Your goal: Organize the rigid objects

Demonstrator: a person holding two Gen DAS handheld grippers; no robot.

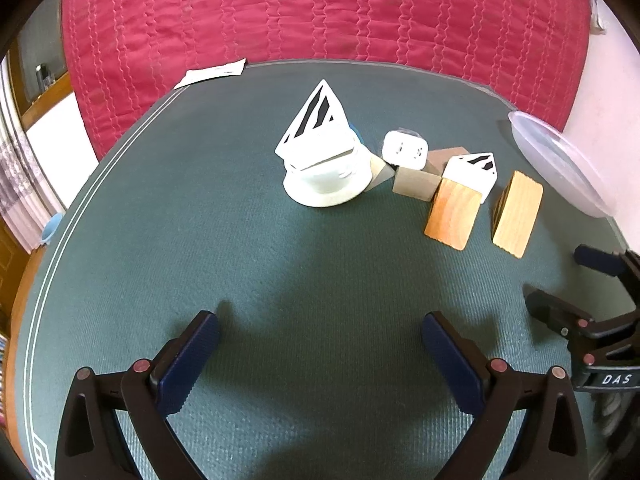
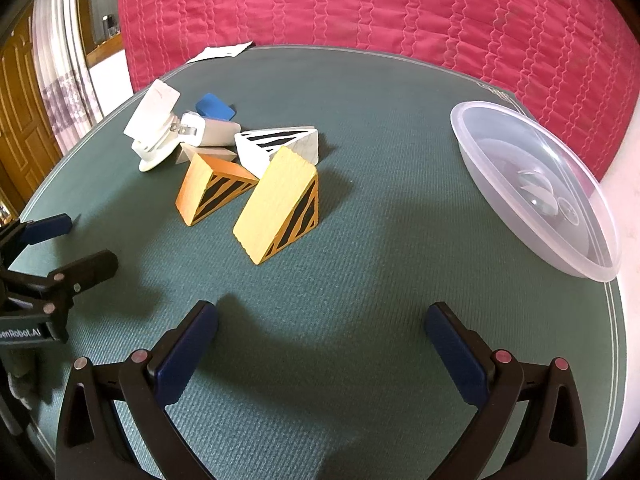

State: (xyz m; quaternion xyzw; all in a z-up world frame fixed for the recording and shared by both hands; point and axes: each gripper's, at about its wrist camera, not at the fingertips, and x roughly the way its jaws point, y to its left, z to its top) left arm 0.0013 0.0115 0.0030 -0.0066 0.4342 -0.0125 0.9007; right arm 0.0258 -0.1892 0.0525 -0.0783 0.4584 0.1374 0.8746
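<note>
A cluster of small objects sits on the green mat [image 1: 224, 248]. Nearest my right gripper is a yellow striped wedge [image 2: 276, 200] [image 1: 516, 212], with an orange striped wedge [image 2: 212, 188] [image 1: 452, 216] to its left. Behind them lie a white striped wedge [image 2: 280, 144] [image 1: 472, 172], a white plug adapter [image 2: 212, 130] [image 1: 404, 150], a tan block [image 1: 416, 184] and a blue block [image 2: 214, 106]. Another white striped wedge [image 1: 316, 128] leans on a white round base [image 1: 324, 188]. My left gripper [image 1: 320, 328] [image 2: 76, 246] and right gripper [image 2: 320, 320] [image 1: 572, 280] are both open, hold nothing, and hover short of the cluster.
A clear plastic bowl [image 2: 532, 184] [image 1: 560, 160] rests at the mat's right edge. A white paper [image 1: 212, 72] [image 2: 220, 51] lies at the far edge. A red quilted cover [image 1: 320, 8] rises behind the table. Bare mat lies between the grippers and the objects.
</note>
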